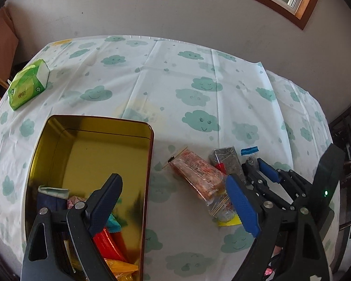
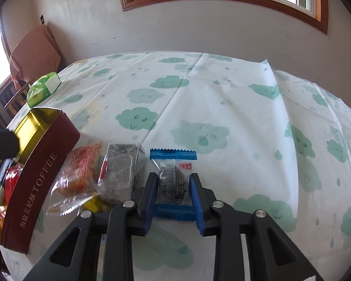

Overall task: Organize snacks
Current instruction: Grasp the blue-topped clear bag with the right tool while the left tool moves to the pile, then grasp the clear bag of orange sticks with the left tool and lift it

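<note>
The blue-edged snack packet lies on the cloud-print tablecloth, at the right end of a short row of wrapped snacks. The right gripper has closed on it: its blue pads press the clear middle of the packet from both sides, with the serrated blue top seam sticking out on the far side.

Just left of it lies a dark speckled packet, and left of that an orange-and-clear packet; a bit of yellow wrapper shows at their near ends. Those two touch or overlap along their edges.

Left again stands the toffee tin, dark red outside and gold inside, lidless. Its far half is bare gold; the near end holds several wrappers, among them red sticks and an orange pack.

The left gripper hovers with its jaws wide apart and nothing between them, one finger over the tin, the other over the near end of the orange-and-clear packet.

A green tissue pack sits far left on the table.
</note>
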Motion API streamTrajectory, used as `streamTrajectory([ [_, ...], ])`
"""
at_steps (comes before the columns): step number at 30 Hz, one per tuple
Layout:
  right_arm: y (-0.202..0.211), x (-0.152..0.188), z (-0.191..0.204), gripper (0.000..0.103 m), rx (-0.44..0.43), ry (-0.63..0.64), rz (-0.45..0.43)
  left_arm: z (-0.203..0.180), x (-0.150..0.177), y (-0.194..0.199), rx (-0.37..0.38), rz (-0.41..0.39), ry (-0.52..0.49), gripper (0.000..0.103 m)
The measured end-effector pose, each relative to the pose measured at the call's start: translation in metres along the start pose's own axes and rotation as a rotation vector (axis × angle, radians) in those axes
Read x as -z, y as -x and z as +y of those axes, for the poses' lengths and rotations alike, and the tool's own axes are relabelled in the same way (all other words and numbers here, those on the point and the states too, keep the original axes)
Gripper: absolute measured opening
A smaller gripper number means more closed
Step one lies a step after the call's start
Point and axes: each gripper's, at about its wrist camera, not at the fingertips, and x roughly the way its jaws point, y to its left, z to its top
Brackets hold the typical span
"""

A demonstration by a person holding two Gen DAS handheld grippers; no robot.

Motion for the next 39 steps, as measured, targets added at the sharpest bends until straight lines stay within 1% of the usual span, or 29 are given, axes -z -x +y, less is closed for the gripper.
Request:
streamTrajectory([
  [1, 0.003, 0.002, -0.001, 0.027, 0.012, 0.004, -0.002, -0.002, -0.001, -0.003, 0.006, 0.011, 0.008, 0.084],
  [6, 0.023, 0.024, -0.024, 0.027, 0.065, -0.034, -0.016, -0.011, -0.004, -0.018, 0.034, 0.082, 0.053, 0.07],
  [9, 0.038, 0.04, -0.042, 0.027, 0.084, -0.077, -0.02, -0.015, -0.006, -0.028, 0.052, 0.129, 0.09, 0.067],
  [13, 0.054, 0.06, -0.06, 0.027, 0.092, -0.118, -0.031, -0.015, -0.011, -0.04, 0.062, 0.165, 0.166, 0.064],
  [15, 0.058, 0.067, -0.062, 0.027, 0.088, -0.125, -0.043, -0.014, -0.013, -0.047, 0.063, 0.183, 0.208, 0.061],
  [19, 0.059, 0.068, -0.066, 0.027, 0.075, -0.143, -0.043, -0.017, -0.014, -0.057, 0.063, 0.205, 0.258, 0.056],
  [22, 0.058, 0.068, -0.067, 0.027, 0.064, -0.152, -0.042, -0.02, -0.013, -0.064, 0.042, 0.199, 0.269, 0.052],
  [24, 0.058, 0.069, -0.069, 0.027, 0.056, -0.159, -0.043, -0.02, -0.011, -0.067, 0.03, 0.193, 0.276, 0.046],
  [25, 0.058, 0.069, -0.069, 0.027, 0.054, -0.161, -0.043, -0.019, -0.01, -0.067, 0.025, 0.188, 0.276, 0.045],
  [28, 0.058, 0.069, -0.069, 0.027, 0.056, -0.159, -0.043, -0.019, -0.006, -0.067, 0.028, 0.177, 0.269, 0.042],
  [29, 0.058, 0.069, -0.07, 0.027, 0.058, -0.157, -0.042, -0.018, -0.004, -0.066, 0.026, 0.175, 0.264, 0.04],
  [30, 0.058, 0.069, -0.07, 0.027, 0.058, -0.157, -0.042, -0.018, -0.002, -0.067, 0.023, 0.177, 0.256, 0.036],
  [32, 0.058, 0.069, -0.069, 0.027, 0.06, -0.156, -0.042, -0.016, 0.002, -0.069, 0.026, 0.182, 0.242, 0.033],
  [36, 0.058, 0.069, -0.069, 0.027, 0.065, -0.152, -0.041, -0.015, 0.01, -0.073, 0.03, 0.201, 0.194, 0.034],
  [39, 0.058, 0.068, -0.068, 0.027, 0.07, -0.148, -0.039, -0.018, 0.014, -0.072, 0.016, 0.188, 0.166, 0.034],
])
